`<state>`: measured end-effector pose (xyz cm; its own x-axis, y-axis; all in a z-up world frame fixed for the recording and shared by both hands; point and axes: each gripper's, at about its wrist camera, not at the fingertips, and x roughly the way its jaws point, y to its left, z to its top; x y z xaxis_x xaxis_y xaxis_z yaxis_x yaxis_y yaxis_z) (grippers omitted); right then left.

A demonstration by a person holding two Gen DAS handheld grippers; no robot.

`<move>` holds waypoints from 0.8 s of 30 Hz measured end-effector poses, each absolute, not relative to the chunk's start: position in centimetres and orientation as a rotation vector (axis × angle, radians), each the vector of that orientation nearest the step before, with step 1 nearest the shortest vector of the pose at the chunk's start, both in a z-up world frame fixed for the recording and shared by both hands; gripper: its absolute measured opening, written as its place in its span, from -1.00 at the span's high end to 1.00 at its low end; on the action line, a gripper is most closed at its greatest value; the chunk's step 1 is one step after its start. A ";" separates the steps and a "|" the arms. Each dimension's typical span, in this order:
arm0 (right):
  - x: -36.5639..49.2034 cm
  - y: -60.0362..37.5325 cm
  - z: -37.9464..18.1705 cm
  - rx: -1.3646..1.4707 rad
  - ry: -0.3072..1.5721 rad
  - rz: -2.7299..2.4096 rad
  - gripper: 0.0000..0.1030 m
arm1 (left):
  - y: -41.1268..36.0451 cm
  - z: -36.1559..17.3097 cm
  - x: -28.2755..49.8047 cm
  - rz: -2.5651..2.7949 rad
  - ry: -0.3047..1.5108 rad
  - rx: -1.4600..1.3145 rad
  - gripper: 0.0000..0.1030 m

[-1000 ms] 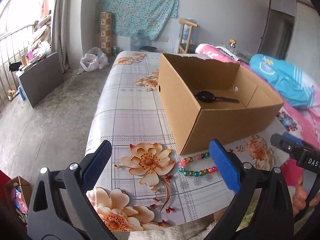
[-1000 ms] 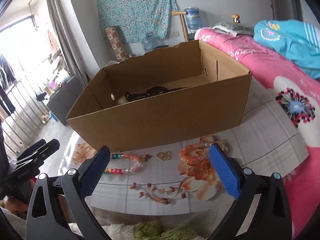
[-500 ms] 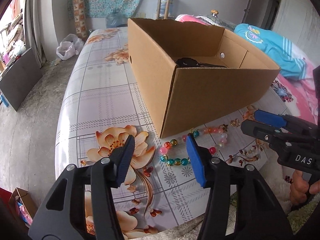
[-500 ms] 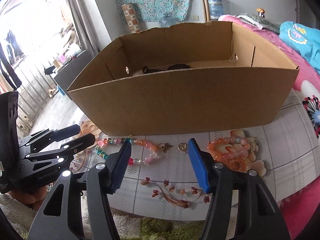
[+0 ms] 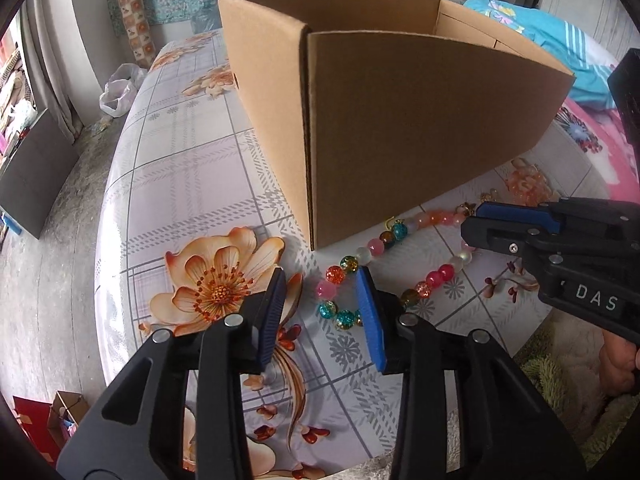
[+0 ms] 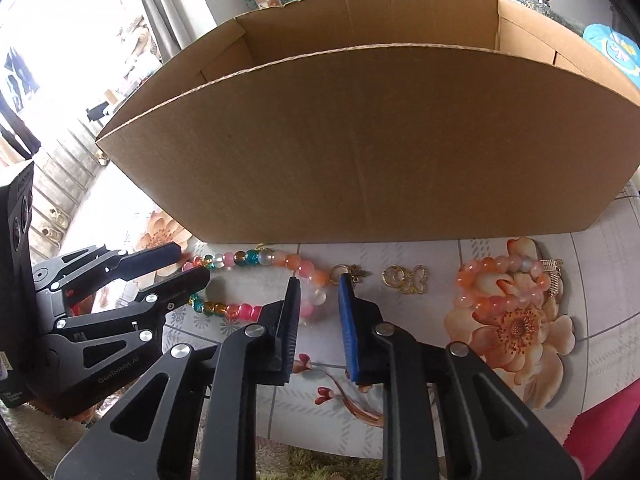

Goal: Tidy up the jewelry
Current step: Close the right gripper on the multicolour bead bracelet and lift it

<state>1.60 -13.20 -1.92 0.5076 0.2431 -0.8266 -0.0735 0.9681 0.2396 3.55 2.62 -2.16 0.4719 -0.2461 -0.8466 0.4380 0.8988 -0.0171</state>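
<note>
From down here the cardboard box (image 6: 360, 152) shows only its near wall and the upper strip of its far wall; its floor and whatever lies inside are hidden. In the left wrist view the right gripper (image 5: 472, 222) covers part of the bead bracelet (image 5: 348, 264) at right. The hand (image 5: 620, 360) at the lower right edge is cut off by the frame.

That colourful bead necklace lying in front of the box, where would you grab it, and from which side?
Grab the bead necklace at its two ends, coming down from above. It lies flat as a long loop beside the cardboard box, so one pinch would leave it dangling. The left gripper and right gripper are closing on beads at opposite ends.
</note>
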 end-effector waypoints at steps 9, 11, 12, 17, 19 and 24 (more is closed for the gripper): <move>1.0 -11.6 -2.2 0.145 1.060 0.220 0.69 | 2.2 -2.2 1.7 -0.448 1.012 0.248 0.33; 0.7 -11.5 -2.2 0.142 1.061 0.226 0.69 | 2.1 -2.1 1.4 -0.447 1.012 0.255 0.33; 0.7 -11.4 -2.1 0.139 1.060 0.228 0.69 | 2.0 -2.1 1.3 -0.448 1.012 0.254 0.33; 1.1 -11.2 -2.2 0.135 1.050 0.230 0.70 | 1.1 -2.1 1.6 -0.451 1.012 0.258 0.33; 1.1 -11.1 -2.3 0.129 1.050 0.230 0.70 | 0.8 -2.0 1.9 -0.451 1.008 0.259 0.33; 1.4 -10.8 -2.1 0.115 1.047 0.228 0.70 | 0.4 -2.1 2.1 -0.452 1.010 0.259 0.33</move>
<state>1.36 -10.77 -2.09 0.4791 0.2404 -0.8442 -0.1316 0.9706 0.2018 2.09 0.35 -2.09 0.4512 -0.2434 -0.8586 0.4783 0.8782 0.0025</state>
